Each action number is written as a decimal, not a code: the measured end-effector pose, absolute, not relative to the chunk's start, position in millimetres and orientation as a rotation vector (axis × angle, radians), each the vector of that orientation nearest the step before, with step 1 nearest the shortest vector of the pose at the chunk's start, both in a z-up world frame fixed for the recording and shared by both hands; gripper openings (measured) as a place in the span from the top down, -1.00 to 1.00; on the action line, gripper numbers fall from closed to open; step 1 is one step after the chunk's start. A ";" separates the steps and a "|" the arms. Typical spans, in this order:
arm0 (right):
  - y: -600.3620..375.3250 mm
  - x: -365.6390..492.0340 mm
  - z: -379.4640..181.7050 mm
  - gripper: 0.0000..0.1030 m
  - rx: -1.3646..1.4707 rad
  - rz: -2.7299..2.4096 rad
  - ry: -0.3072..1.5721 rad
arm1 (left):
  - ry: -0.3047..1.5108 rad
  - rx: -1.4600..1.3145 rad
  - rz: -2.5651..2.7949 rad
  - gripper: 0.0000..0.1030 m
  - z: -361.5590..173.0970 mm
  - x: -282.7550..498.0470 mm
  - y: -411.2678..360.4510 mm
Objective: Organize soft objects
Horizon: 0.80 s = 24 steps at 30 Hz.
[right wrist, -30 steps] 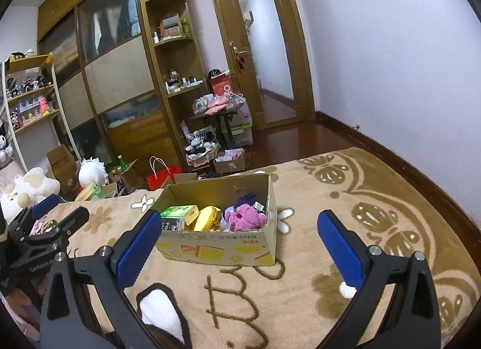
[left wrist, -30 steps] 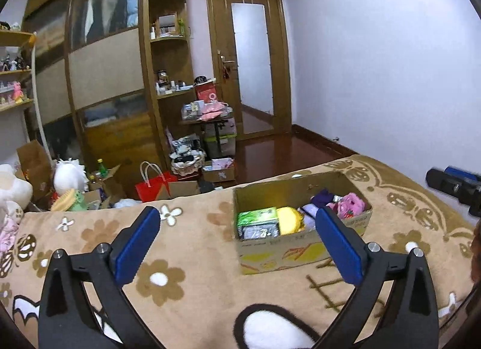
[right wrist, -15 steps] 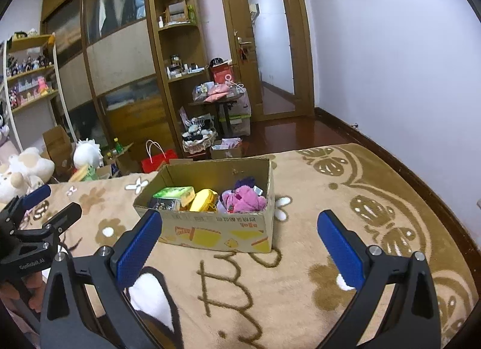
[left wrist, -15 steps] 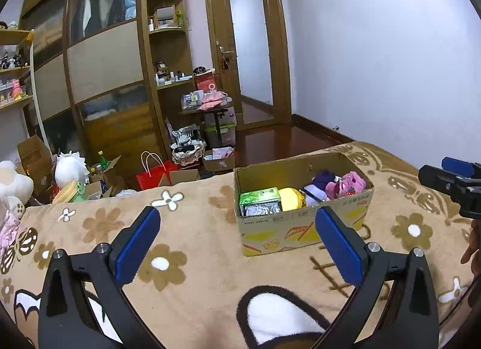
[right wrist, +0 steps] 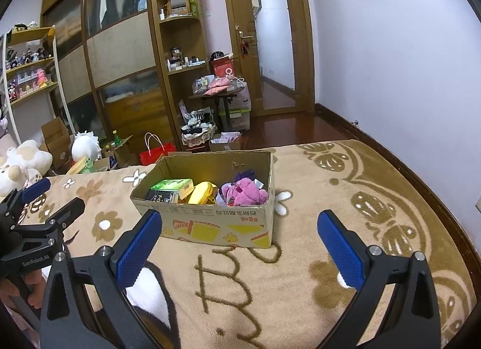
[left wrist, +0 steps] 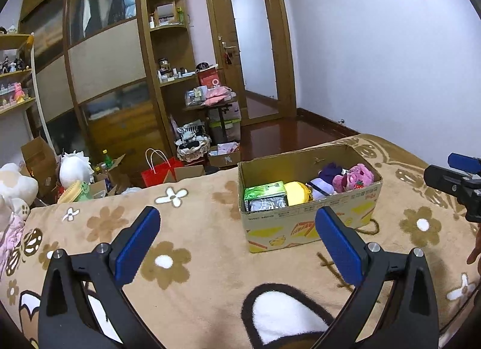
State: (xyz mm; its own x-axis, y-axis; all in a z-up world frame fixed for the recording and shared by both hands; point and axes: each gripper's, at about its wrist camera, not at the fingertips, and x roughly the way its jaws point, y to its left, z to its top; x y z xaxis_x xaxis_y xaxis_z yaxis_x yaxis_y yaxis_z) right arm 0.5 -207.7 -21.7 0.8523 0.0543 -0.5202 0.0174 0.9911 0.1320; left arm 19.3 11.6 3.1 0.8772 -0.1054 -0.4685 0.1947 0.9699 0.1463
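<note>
On the patterned blanket [right wrist: 345, 186], toward its far edge, sits the open cardboard box [right wrist: 216, 222] with the soft things already in it. I see a pink plush toy [right wrist: 246, 194] at the box's right end, a yellow pouch [right wrist: 204, 194] in the middle and a green packet [right wrist: 174, 185] at the left end; something purple lies behind the plush, too small to identify. I hold my left gripper [left wrist: 237, 239] with its jaws spread wide and nothing between them, short of the box's left front corner. My right gripper [right wrist: 237, 240] is likewise spread and empty, facing the box's front wall. I judge the plush light and squashy, so pinching its bulging middle should hold; the pouch looks limp and may sag, so I'd take it across its body. The box itself seems thin-walled and easily shoved along the fleece.
</note>
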 end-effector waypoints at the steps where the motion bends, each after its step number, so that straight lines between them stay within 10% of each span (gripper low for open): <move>1: -207.7 0.6 -21.9 -1.00 0.134 0.019 0.551 | 0.476 0.195 -0.158 -0.98 2.9 19.4 11.0; 24: -207.3 1.1 -26.6 -1.00 0.119 0.007 0.554 | 0.476 0.191 -0.151 -0.98 2.9 20.4 10.2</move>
